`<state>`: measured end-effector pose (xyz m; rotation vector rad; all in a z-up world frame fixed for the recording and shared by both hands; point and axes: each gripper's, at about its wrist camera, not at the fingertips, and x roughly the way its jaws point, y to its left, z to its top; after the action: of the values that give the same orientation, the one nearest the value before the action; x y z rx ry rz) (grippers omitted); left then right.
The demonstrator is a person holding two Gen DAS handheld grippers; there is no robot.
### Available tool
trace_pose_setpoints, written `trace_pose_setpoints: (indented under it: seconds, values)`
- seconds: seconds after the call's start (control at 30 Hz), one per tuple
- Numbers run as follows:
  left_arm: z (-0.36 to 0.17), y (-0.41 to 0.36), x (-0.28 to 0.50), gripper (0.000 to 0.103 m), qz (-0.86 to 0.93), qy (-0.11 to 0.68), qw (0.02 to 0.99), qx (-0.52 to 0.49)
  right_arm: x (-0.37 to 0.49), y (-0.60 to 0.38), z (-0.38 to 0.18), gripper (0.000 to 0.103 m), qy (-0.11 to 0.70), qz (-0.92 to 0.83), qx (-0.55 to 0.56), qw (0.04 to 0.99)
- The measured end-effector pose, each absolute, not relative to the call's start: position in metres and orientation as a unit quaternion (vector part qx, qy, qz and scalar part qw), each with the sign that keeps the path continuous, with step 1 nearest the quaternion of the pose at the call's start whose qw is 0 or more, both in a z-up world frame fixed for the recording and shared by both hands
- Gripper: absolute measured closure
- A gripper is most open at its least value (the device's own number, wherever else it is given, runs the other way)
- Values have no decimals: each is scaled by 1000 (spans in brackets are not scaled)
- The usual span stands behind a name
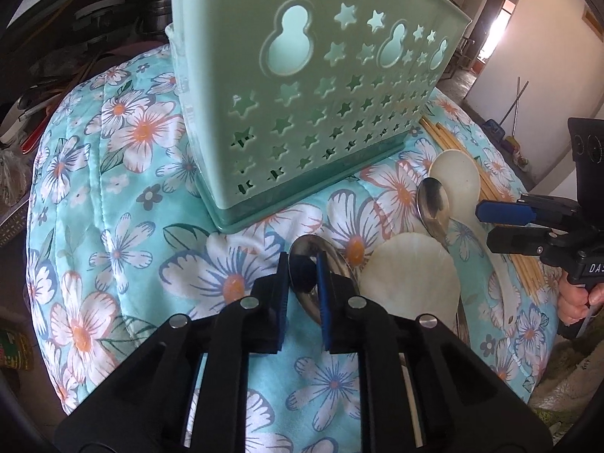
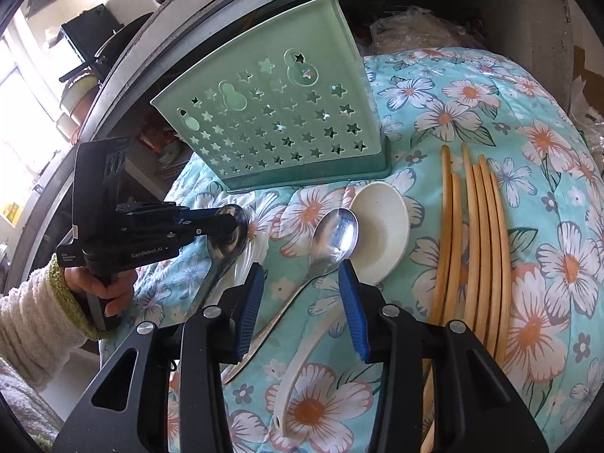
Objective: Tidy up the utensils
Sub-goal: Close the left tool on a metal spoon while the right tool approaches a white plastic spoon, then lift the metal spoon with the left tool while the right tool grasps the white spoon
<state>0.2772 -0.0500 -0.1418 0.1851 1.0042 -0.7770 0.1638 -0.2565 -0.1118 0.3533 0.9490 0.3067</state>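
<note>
A mint green utensil holder (image 1: 313,87) with star cut-outs stands upright on the floral cloth. My left gripper (image 1: 302,260) is shut on the bowl of a metal spoon (image 1: 313,245), just in front of the holder; the right wrist view shows the same grip, the left gripper (image 2: 234,222) on that metal spoon (image 2: 226,249). My right gripper (image 2: 301,268) stands open over the neck of a second metal spoon (image 2: 336,234), pads clear of it. This spoon leans on a white spoon (image 2: 381,226). Several wooden chopsticks (image 2: 479,245) lie to the right.
A quilted floral cloth (image 1: 132,226) covers the rounded surface and drops away at its edges. A white shell-shaped scoop (image 1: 411,279) lies right of the left gripper. Cluttered shelves (image 2: 415,22) with plastic bags stand behind the holder. A person's sleeved hand (image 2: 94,290) holds the left gripper.
</note>
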Motion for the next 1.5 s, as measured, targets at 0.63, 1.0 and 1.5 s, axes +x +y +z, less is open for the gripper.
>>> trace_pose_setpoints:
  seconds: [0.63,1.0,1.5]
  values:
    - [-106,3,232,101,-313,411,856,4,201,-213,-136,77,492,162,138,844]
    - [-97,31,218,101,-268,403,875,-27,204,-201,-136,92,493,165,105,848]
    - [-20,45,198,101,-215,316,924,-28,165,-205,-47,100,388,134,12,912]
